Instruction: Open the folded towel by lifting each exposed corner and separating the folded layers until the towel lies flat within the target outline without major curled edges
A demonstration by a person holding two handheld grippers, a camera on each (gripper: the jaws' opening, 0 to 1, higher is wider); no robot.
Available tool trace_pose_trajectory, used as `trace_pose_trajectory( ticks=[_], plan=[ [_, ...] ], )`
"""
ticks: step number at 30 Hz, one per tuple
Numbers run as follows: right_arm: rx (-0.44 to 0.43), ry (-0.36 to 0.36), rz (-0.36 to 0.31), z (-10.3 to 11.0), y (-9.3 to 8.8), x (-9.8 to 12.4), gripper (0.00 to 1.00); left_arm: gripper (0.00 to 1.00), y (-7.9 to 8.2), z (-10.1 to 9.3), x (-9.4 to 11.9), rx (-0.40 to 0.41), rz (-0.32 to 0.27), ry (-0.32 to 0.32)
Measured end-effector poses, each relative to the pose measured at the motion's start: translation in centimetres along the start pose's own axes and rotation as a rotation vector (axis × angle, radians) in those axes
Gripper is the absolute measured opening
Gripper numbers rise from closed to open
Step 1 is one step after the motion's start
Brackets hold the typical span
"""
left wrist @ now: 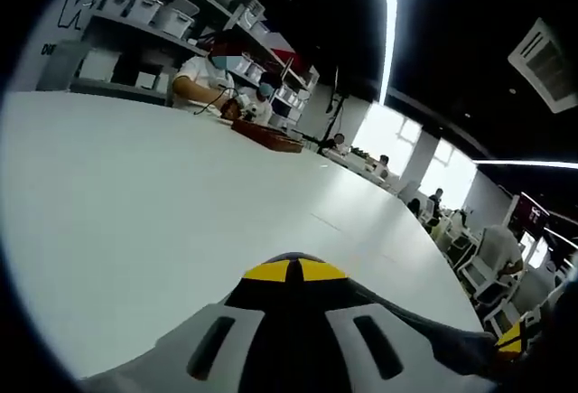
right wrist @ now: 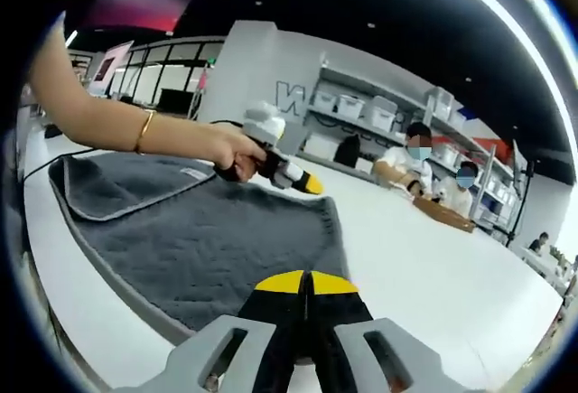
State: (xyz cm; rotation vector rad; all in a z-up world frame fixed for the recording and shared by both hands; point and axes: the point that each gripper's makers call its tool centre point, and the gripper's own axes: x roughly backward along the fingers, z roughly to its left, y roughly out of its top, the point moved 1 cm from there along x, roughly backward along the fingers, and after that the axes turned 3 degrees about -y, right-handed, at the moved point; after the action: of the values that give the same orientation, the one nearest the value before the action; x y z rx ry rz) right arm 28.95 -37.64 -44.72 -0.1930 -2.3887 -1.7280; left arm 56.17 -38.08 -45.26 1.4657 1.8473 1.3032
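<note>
In the right gripper view, the grey towel (right wrist: 194, 235) is seen spread on the white table (right wrist: 433, 266) from 9 to 6 o'clock. The right gripper (right wrist: 308, 286) is pressed together above its near edge; the left gripper (right wrist: 312, 184), held at 12 o'clock, is likewise closed, empty.

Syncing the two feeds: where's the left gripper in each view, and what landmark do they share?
Left gripper view: left gripper rises from bottom centre, yellow tips together, over the white table.
Right gripper view: centre-left, held in a hand, near the grey towel's far edge.
Shared: brown tray by seated people.
</note>
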Motion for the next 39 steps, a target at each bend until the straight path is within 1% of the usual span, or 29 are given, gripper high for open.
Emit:
trace_pose_trajectory(
  ticks=[4, 8, 10, 16, 20, 22, 27, 33, 36, 39],
  plan=[
    [0.003, 0.026, 0.009, 0.4, -0.4, -0.6, 0.0, 0.0, -0.3, 0.1, -0.6, -0.009, 0.009, -0.001],
    [0.001, 0.034, 0.028, 0.1, -1.2, -0.9, 0.0, 0.0, -0.7, 0.3, -1.3, -0.003, 0.015, -0.001],
    [0.001, 0.031, 0.038, -0.1, -1.6, -1.0, 0.0, 0.0, -1.0, 0.4, -1.7, -0.007, 0.025, 0.004],
    [-0.015, 0.01, 0.057, -1.0, -2.7, -0.7, 0.0, 0.0, -1.3, 0.2, -2.3, -0.023, 0.041, 0.004],
    [-0.003, -0.004, 0.077, -1.1, -3.4, -0.7, 0.0, 0.0, -1.6, 0.1, -2.6, -0.037, 0.053, 0.005],
    [-0.016, -0.001, 0.083, -1.1, -3.7, -0.6, 0.0, 0.0, -1.8, 0.1, -2.7, -0.041, 0.061, 0.006],
    [-0.025, -0.014, 0.079, -1.3, -3.8, -0.2, 0.0, 0.0, -2.1, 0.2, -3.1, -0.047, 0.068, 0.012],
    [-0.067, -0.032, 0.067, -2.0, -4.2, 0.4, 0.0, 0.0, -2.1, 0.1, -3.3, -0.07, 0.078, 0.017],
    [-0.13, -0.041, 0.045, -2.3, -4.4, 0.7, 0.0, 0.0, -1.9, 0.2, -3.4, -0.074, 0.069, 0.018],
    [-0.157, -0.048, 0.033, -2.5, -4.7, 1.0, 0.0, 0.0, -2.1, 0.2, -3.6, -0.082, 0.07, 0.012]
  ],
)
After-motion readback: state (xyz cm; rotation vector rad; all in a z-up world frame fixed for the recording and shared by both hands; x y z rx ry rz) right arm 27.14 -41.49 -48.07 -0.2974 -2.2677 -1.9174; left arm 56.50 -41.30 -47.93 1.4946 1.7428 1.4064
